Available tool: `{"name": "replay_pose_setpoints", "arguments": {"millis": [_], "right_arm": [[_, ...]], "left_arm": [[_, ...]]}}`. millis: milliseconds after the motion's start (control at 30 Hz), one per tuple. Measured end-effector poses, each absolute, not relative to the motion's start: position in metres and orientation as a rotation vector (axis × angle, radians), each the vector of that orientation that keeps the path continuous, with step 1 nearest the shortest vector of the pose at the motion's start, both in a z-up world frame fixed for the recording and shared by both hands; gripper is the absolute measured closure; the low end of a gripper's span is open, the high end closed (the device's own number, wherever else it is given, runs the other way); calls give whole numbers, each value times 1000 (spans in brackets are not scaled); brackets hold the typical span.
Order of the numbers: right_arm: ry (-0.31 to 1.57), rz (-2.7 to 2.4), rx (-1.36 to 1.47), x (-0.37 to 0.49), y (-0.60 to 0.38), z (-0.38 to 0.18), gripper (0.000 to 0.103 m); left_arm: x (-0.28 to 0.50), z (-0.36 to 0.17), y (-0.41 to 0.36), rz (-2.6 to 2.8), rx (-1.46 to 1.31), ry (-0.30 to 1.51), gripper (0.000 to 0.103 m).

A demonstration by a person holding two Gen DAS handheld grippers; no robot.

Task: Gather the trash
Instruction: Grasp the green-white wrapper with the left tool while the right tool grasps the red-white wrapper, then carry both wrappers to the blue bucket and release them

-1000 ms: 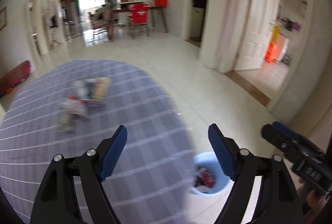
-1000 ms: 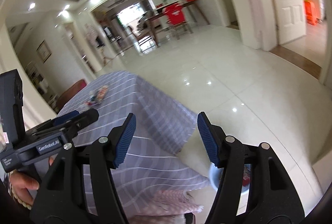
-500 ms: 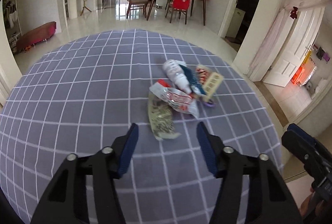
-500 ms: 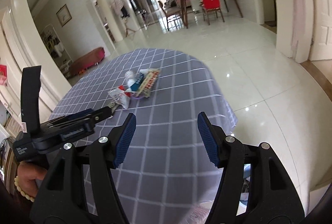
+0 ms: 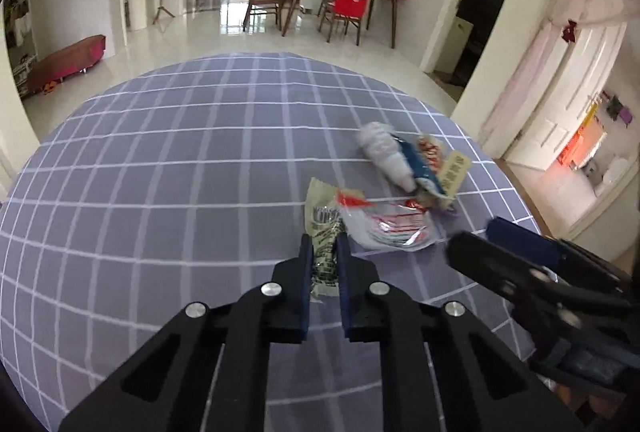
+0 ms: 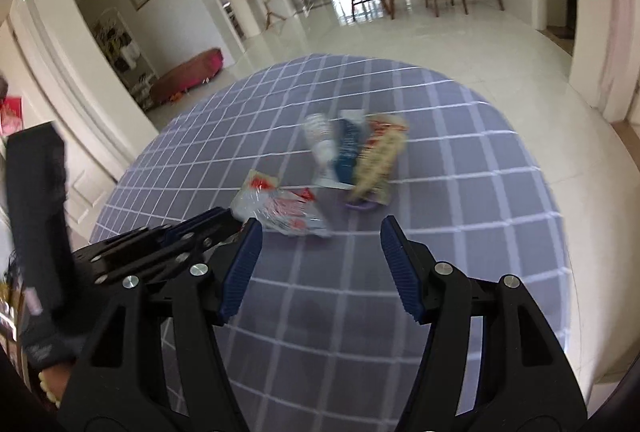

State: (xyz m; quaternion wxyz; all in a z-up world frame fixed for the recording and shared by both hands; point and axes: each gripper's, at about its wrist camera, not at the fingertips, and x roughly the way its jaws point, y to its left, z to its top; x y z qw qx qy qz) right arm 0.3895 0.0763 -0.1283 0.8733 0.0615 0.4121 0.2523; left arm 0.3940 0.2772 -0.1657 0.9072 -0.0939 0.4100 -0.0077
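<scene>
Left tool (image 5: 323, 252) closing on green wrapper (image 5: 322, 228), print unreadable.

I'm counting five pieces of trash lying on the checked tablecloth (image 5: 160, 192): two wrappers (image 5: 384, 228) nearest me and three more packets (image 5: 416, 164) bunched just beyond them. I'm seeing two grippers working above that cloth.
</scene>
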Motion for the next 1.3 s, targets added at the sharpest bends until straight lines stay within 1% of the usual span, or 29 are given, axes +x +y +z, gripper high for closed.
{"name": "replay_pose_setpoints", "arguments": {"millis": [300, 333, 400, 433, 467, 500, 633, 1033, 1300], "right_arm": [[901, 486, -32, 406, 134, -144, 43], [897, 476, -52, 406, 138, -144, 44], [892, 453, -89, 407, 144, -144, 49], [890, 440, -107, 407, 146, -144, 55], [888, 432, -122, 408, 147, -143, 64], [885, 427, -134, 411, 145, -142, 65], [879, 436, -162, 410, 145, -143, 78], [844, 516, -77, 379, 130, -133, 80], [779, 563, 12, 346, 92, -106, 80]], "left_arm": [[362, -164, 326, 46, -250, 824, 92], [360, -164, 329, 51, -253, 823, 92], [354, -167, 334, 54, -258, 822, 92], [353, -167, 335, 55, -263, 822, 92], [350, -167, 336, 53, -266, 821, 92], [348, -166, 336, 52, -270, 817, 92], [339, -162, 330, 49, -272, 804, 92], [318, -139, 321, 50, -262, 759, 93], [291, -109, 291, 24, -228, 706, 92]]}}
